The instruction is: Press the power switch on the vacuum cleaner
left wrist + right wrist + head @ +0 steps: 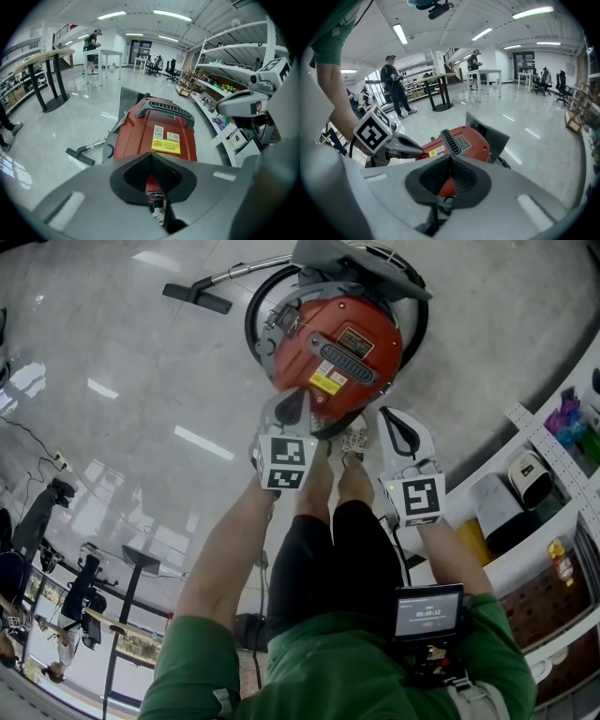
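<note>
While the person stands on the grey floor [112, 381], the red vacuum cleaner [337, 348] lies at their twelve o'clock. Left gripper [292, 411], at its six o'clock edge, and right gripper [396, 427], at five o'clock, have jaws closed on nothing.

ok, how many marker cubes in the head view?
2. One cube on the left gripper, one cube on the right gripper, further right. None seems hidden.
</note>
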The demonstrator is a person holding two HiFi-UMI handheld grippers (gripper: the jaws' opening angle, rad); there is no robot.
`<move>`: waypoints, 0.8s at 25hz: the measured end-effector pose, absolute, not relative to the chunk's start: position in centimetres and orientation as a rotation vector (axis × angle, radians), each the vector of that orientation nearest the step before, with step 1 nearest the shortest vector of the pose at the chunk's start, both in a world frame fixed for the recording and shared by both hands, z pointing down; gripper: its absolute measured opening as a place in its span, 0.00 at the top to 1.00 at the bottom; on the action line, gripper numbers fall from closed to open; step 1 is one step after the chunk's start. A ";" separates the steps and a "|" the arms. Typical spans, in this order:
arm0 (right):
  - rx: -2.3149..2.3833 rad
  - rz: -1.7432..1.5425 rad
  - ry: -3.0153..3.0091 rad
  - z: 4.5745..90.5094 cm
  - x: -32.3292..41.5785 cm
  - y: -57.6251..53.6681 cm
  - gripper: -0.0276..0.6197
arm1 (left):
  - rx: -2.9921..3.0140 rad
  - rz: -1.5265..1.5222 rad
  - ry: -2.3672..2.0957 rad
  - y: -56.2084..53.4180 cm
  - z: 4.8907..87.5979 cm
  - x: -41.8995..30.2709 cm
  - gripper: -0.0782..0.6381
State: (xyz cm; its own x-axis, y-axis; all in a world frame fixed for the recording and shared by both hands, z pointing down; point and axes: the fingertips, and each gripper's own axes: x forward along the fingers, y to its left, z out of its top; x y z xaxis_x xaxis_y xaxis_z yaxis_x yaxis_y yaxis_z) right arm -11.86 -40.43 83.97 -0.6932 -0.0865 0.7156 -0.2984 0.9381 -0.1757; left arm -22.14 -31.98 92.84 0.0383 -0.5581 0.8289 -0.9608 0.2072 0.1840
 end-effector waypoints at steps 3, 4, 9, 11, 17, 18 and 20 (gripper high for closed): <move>0.273 0.358 -2.332 83.7 -11.7 -40.5 0.95 | 1.454 0.598 -1.634 -32.0 92.8 -22.2 0.88; 0.276 0.357 -2.331 83.6 -11.6 -40.6 0.95 | 1.454 0.601 -1.633 -32.0 92.8 -22.2 0.88; 0.285 0.342 -2.330 83.2 -11.2 -40.7 0.95 | 1.456 0.607 -1.630 -32.0 92.9 -22.2 0.88; 0.289 0.341 -2.324 82.9 -11.1 -40.7 0.95 | 1.448 0.615 -1.630 -32.0 92.9 -22.2 0.88; 0.285 0.326 -2.344 80.2 -11.5 -40.5 0.95 | 1.445 0.644 -1.683 -32.1 90.7 -23.2 0.87; 0.285 0.320 -2.351 79.7 -11.6 -40.7 0.95 | 1.455 0.646 -1.695 -32.4 90.0 -23.4 0.87; 0.283 0.304 -2.367 78.4 -11.7 -40.9 0.95 | 1.467 0.645 -1.722 -32.9 88.3 -23.8 0.87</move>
